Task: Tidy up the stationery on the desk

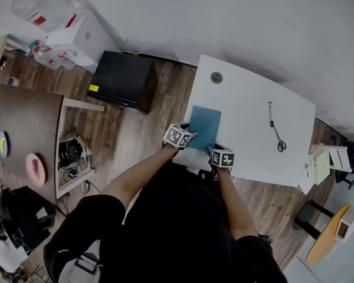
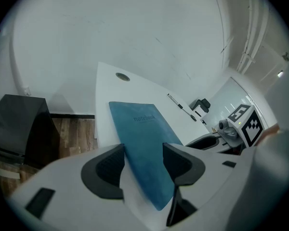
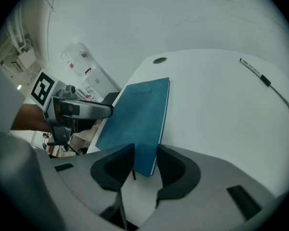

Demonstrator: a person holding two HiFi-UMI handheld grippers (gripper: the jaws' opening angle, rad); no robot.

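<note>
Keeping both the left tongs [image 2: 143,150] and right tongs [image 3: 145,153] apart around the near edge of the blue notebook [image 1: 204,127], flat on the table [image 1: 248,99], the person should probably grip squarely and lift it level.

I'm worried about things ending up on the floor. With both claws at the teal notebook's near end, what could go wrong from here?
1. The notebook lies right along the desk's left edge; a sideways nudge from the left claw could slide it off.
2. The right claw has only the notebook's near corner in its open gap; gripped there, the notebook may swing or slip out.
</note>
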